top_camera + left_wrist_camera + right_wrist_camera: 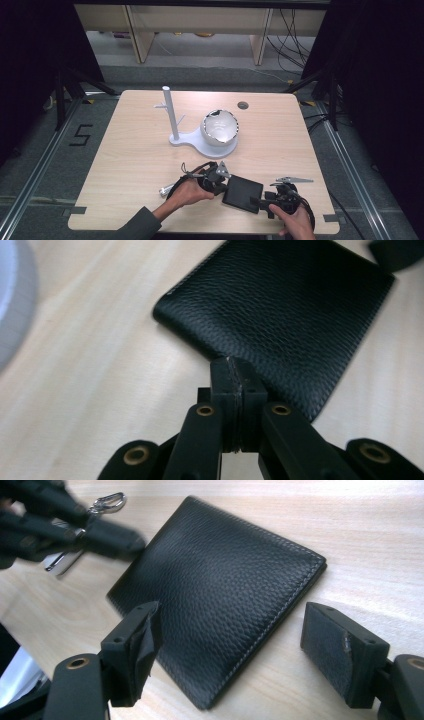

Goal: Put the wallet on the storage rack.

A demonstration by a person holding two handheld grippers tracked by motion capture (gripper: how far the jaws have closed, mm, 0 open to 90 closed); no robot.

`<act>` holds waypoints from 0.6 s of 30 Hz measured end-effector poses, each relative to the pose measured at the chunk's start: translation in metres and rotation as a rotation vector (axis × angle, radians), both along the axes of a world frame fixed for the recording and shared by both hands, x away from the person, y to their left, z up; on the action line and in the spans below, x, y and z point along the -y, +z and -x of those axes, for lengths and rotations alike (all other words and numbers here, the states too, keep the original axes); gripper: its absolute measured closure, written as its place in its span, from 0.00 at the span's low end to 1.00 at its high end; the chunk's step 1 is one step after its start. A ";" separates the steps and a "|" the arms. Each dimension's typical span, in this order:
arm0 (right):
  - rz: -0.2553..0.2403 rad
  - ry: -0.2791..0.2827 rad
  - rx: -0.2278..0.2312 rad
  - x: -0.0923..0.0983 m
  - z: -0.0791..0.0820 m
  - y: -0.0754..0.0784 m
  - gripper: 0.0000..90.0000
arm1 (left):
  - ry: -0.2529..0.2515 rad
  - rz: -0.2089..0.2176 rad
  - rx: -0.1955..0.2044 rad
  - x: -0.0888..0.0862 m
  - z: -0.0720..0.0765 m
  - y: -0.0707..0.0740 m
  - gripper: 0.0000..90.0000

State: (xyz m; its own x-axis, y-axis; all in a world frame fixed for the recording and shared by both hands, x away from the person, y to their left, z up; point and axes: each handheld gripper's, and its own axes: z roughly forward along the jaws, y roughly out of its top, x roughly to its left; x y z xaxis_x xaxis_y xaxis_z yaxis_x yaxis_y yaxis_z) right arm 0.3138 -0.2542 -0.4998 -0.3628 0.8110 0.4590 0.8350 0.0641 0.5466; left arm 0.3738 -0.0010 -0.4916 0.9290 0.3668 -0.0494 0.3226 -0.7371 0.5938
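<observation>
1. Right gripper [230,645]: jaws spread wide, one pad on either side of a corner of the black wallet [215,595], nothing pinched.
2. Left gripper [234,375]: jaws pressed fully together, tips resting at the wallet's near edge, nothing between them as far as can be told.
3. Wallet [242,193]: flat on the wooden table [130,165], between the two grippers; grained leather with pale stitching along the edge, no brand or lettering legible.
4. Just beyond the right gripper [262,202]: a metal clip [295,179] lying on the table.
5. Beside the left gripper [222,187], on its outer side: a small metal clasp [165,190].
6. Farther ahead of both: a white stand [172,117] with an upright post, and a white bowl [220,127] tipped on its base.
7. On the floor left of the table: a marking reading "5" [81,135].
</observation>
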 end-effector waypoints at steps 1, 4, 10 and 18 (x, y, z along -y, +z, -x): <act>-0.001 0.015 0.019 0.002 -0.001 -0.001 0.28 | -0.016 -0.001 0.000 0.000 0.004 0.000 0.98; -0.006 0.011 0.016 0.004 -0.004 -0.003 0.30 | -0.044 0.008 -0.015 0.001 0.012 0.000 0.98; -0.035 -0.040 -0.009 0.004 -0.008 -0.002 0.31 | -0.058 0.033 -0.035 0.009 0.027 -0.002 0.98; -0.081 -0.074 -0.007 0.013 -0.013 -0.005 0.39 | -0.091 0.039 -0.055 0.017 0.038 -0.003 0.97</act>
State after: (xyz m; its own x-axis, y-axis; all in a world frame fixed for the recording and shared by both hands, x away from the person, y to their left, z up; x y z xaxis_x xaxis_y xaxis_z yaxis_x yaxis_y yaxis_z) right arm 0.3273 -0.2673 -0.5052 -0.3003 0.7954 0.5265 0.8395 -0.0417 0.5418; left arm 0.3353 -0.0181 -0.4943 0.9539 0.2776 -0.1138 0.2881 -0.7414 0.6061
